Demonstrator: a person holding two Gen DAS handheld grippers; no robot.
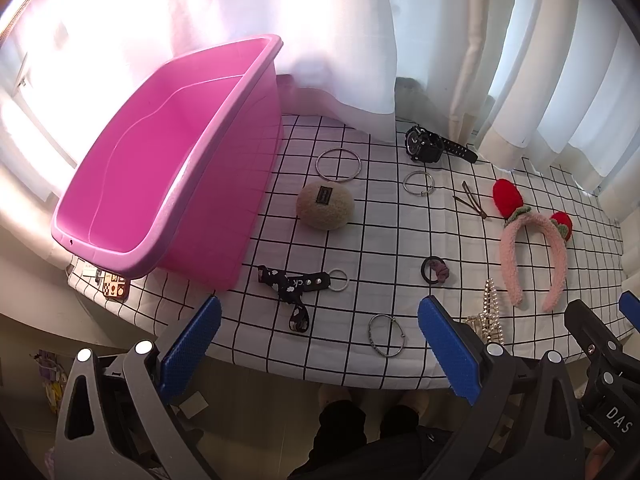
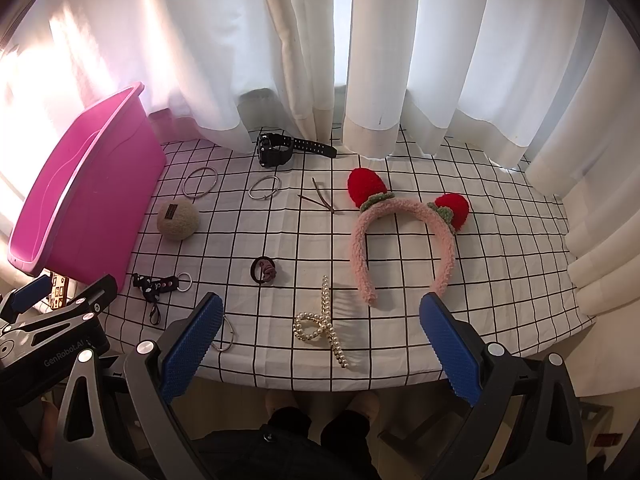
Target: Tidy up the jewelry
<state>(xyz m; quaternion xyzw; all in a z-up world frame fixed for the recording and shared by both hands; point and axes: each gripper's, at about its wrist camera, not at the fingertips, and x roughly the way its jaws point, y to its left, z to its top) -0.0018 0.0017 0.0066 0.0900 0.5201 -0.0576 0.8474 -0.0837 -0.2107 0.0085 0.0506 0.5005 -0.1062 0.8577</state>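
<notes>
Ahead of the left gripper [image 1: 319,340], whose blue fingers are spread wide and empty, a silver bangle [image 1: 386,335] lies just beyond them with the pink tub [image 1: 168,168] farther left, while the right gripper [image 2: 320,336], equally wide, frames the pearl hair claw [image 2: 320,326].

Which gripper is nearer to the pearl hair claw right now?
Right. The pearl hair claw lies on the cloth just ahead of the open right gripper, between its fingers. The open left gripper sits off to the claw's left, facing a thin silver bangle.
</notes>
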